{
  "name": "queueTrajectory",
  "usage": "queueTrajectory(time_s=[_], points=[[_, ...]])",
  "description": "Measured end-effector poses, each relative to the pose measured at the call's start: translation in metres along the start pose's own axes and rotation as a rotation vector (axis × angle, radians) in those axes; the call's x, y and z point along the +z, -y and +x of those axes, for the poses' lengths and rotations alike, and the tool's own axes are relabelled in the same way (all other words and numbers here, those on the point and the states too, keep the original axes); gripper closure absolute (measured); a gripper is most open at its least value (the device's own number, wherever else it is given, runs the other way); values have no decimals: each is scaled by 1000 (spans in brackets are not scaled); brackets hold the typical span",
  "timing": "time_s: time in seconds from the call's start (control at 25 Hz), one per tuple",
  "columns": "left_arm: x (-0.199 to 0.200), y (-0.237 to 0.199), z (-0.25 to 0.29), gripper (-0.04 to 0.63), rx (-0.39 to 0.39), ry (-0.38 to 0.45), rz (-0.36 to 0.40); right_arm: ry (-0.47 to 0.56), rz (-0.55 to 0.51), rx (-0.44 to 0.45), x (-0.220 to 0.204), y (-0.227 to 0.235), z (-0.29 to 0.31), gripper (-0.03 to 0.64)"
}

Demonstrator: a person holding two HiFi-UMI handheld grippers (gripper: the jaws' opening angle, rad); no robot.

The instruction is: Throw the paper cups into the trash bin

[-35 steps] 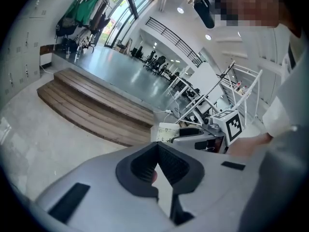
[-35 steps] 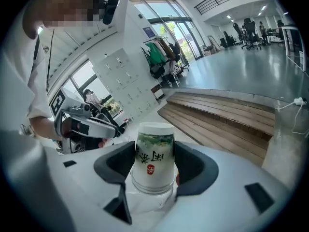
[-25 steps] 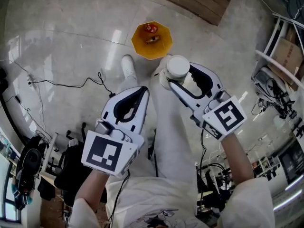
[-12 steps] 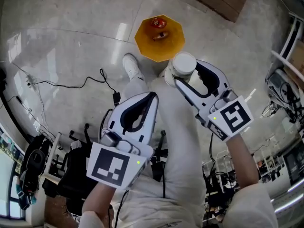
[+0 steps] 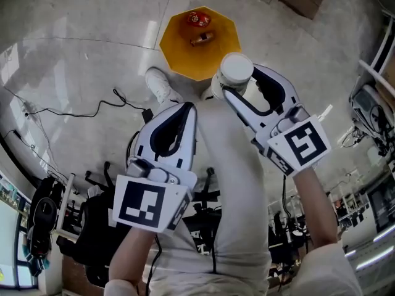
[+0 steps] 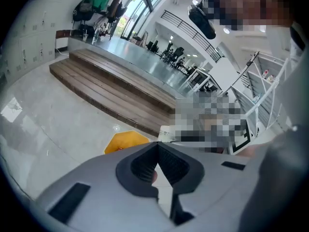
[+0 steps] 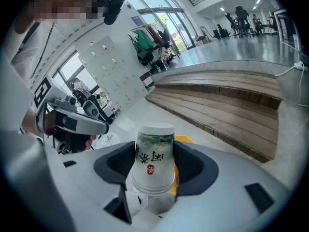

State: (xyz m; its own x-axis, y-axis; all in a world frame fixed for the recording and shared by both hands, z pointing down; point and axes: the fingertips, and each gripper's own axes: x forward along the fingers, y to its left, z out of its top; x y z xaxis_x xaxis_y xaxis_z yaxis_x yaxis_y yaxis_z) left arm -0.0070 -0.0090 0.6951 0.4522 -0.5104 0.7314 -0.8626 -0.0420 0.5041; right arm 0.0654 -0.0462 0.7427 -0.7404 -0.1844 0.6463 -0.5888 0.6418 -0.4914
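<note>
Near bin [image 5: 177, 43]: right gripper [image 5: 237, 84], jaws wide, clamped on cup [image 5: 236, 68], base outward
Left gripper [image 5: 187, 113]: jaws together, empty
Bin: orange, on floor [image 5: 74, 17], litter [image 5: 199, 20] inside

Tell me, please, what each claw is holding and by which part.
The right claw grips a paper cup across its side wall, about mid-height. The left claw is shut and empty.

Large open-plan hall used as a robotics workspace

A polished pale stone floor [image 5: 80, 36] ran up to broad wooden steps [image 6: 111, 93] like a low stage. Tall windows [image 7: 164, 28], a wall of lockers [image 7: 108, 76] and a railed mezzanine [image 6: 188, 28] enclosed it, while loose cables [image 5: 68, 110] and equipment racks [image 5: 373, 97] crowded the edges.
</note>
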Motion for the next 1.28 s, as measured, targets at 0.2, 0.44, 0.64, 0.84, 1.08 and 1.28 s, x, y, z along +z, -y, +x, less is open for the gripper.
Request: queueTrajectory(time_s=[0.2, 0.44, 0.64, 0.84, 1.08, 1.28], points=[[-20, -25, 40, 589, 62, 6, 5, -24, 9, -14, -26, 22, 28, 356], [-47, -51, 83, 589, 112, -24, 13, -70, 24, -30, -56, 47, 60, 356], [-71, -74, 110, 589, 161, -74, 42, -112, 28, -45, -77, 64, 79, 356], [-93, -103, 137, 589, 198, -150, 34, -149, 64, -77, -91, 79, 102, 354], [-97, -112, 153, 589, 206, -211, 50, -194, 167, -109, -100, 81, 116, 301], [-90, -95, 137, 589, 188, -215, 77, -197, 166, -110, -93, 65, 95, 304]])
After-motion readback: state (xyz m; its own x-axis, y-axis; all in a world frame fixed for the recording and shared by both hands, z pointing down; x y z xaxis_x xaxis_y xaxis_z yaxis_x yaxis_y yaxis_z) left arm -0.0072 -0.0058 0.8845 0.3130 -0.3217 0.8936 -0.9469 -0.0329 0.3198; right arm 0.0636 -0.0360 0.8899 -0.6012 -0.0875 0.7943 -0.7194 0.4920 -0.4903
